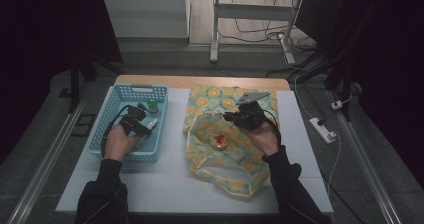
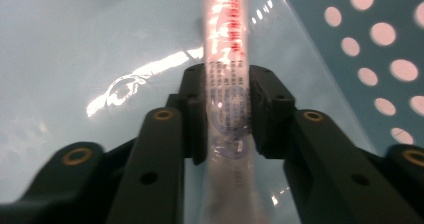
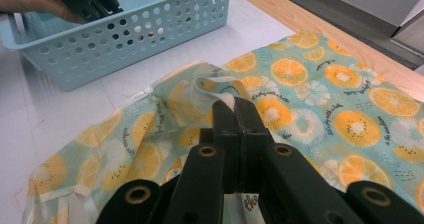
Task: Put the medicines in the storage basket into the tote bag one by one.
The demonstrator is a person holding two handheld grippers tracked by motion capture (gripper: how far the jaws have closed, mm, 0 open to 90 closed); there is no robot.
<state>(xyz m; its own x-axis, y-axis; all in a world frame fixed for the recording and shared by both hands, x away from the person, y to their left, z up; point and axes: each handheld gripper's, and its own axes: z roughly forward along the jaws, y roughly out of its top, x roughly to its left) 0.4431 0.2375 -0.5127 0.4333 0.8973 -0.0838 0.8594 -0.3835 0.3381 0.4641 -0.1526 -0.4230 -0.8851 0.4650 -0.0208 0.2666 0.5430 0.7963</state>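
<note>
A white tube (image 2: 226, 79) with red print lies in the light blue basket (image 1: 111, 102), and my left gripper (image 2: 227, 91) is shut on it down inside the basket (image 2: 380, 59). From above, that left gripper (image 1: 144, 128) sits near the basket's right wall, the tube (image 1: 152, 124) poking out past it. My right gripper (image 3: 234, 106) is shut on the rim of the orange-print cloth bag (image 3: 305, 79), holding its mouth up. In the high view the right gripper (image 1: 231, 117) is over the bag (image 1: 215, 96); a round container with a red top (image 1: 219, 140) rests inside the bag's mouth.
A green-capped item (image 1: 152, 105) stands at the basket's far end. The basket and bag lie on a white mat (image 1: 170, 184) over a wooden table (image 1: 200, 81). A power strip (image 1: 323, 129) and cables lie on the floor at the right.
</note>
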